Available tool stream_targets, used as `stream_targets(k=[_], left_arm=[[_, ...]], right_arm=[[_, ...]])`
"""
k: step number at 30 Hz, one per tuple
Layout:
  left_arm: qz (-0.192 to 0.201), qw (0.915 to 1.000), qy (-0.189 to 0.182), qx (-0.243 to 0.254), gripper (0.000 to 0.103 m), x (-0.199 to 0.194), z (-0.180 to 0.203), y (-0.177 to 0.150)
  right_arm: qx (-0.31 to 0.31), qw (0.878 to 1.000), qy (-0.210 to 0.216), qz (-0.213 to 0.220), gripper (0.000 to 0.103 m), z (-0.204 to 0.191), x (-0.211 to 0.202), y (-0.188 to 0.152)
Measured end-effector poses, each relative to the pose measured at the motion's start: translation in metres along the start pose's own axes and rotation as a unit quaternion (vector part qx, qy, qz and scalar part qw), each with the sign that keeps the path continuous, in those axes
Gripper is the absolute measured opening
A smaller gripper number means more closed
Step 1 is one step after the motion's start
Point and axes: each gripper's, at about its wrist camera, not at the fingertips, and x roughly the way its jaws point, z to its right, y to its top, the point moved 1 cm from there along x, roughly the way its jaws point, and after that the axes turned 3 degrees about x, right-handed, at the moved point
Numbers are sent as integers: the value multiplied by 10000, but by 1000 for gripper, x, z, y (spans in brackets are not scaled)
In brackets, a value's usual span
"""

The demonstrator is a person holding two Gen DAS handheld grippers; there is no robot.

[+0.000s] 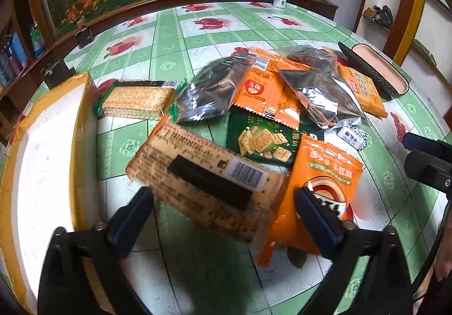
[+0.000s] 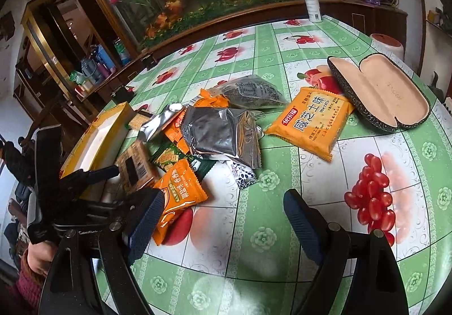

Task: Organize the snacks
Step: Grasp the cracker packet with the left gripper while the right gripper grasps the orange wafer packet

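A long cracker packet (image 1: 203,182), barcode side up and blurred, hangs between the spread jaws of the left hand-held gripper (image 1: 223,202), tilted above a green-checked tabletop (image 1: 197,272); whether the pads actually press on its two long edges cannot be told from either view. Beside it, to the left, stands a yellow-rimmed box (image 1: 42,151) with a white floor, the likely home for the snacks. The rest of the pile lies just beyond: an orange sachet (image 1: 325,187) under the packet's right end, a green cracker pack (image 1: 262,142), two silver foil bags (image 1: 325,97), a clear-wrapped stack of biscuits (image 1: 138,101) close to the box, and, seen from the right wrist, an orange biscuit pack (image 2: 310,122) lying apart near an open glasses case (image 2: 381,91). The right hand-held gripper (image 2: 223,219) hovers with its jaws wide and nothing between them, over bare cloth near the pile's edge. The packet looks light and fairly stiff, a slab of brittle crackers in slick film; it probably calls for a hold across the short width near the middle, gentle enough not to crush the contents, firm enough that the film does not slide. The foil bags, soft and crinkly, would likely be best pinched at a sealed edge.
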Motion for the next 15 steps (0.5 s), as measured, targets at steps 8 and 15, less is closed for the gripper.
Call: stream_targets(k=[8, 15], left_arm=[[-35, 9994, -347, -66, 44, -21, -12, -9], [-106, 9993, -211, -294, 47, -27, -40, -30]], right_arm=[[2, 9999, 27, -114, 89, -6, 2, -2], [-676, 9971, 147, -311, 89, -51, 19, 3]])
